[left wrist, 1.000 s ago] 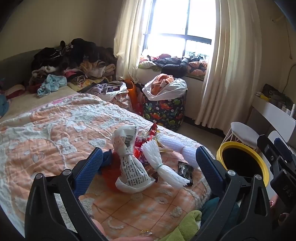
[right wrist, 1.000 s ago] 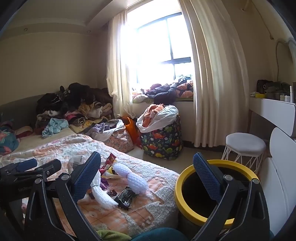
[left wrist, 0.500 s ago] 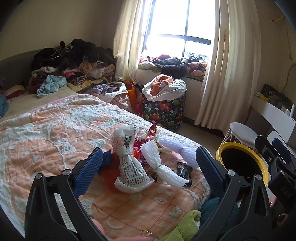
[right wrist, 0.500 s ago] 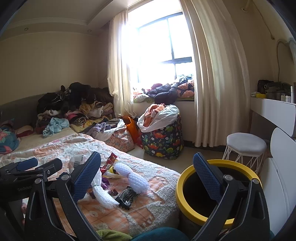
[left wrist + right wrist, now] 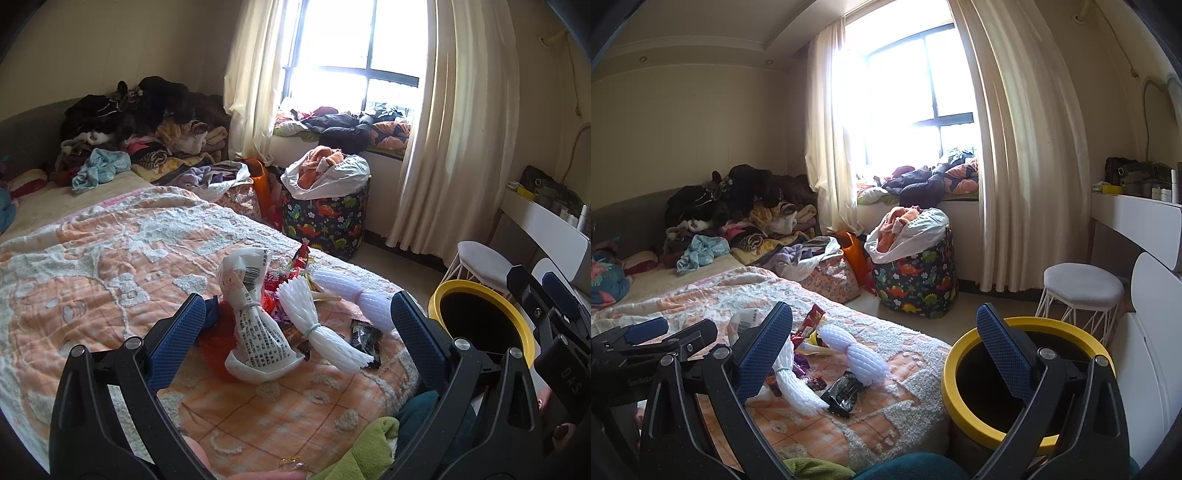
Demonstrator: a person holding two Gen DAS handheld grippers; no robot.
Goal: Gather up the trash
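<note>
Left gripper (image 5: 293, 325): jaws wide apart, holding nothing, raised over the trash on the bed (image 5: 92, 266). Right gripper (image 5: 884, 343): jaws wide apart, holding nothing, above the bin (image 5: 964, 398) (yellow rim) beside the bed's corner. Trash near that corner: printed white bag (image 5: 255, 325), foam net (image 5: 314, 325), second net (image 5: 354, 291), black wrapper (image 5: 364, 338), red wrappers (image 5: 301, 256).

A dinosaur-print hamper (image 5: 916, 280) stuffed with clothes stands under the window, a white stool (image 5: 1084, 286) nearby.
</note>
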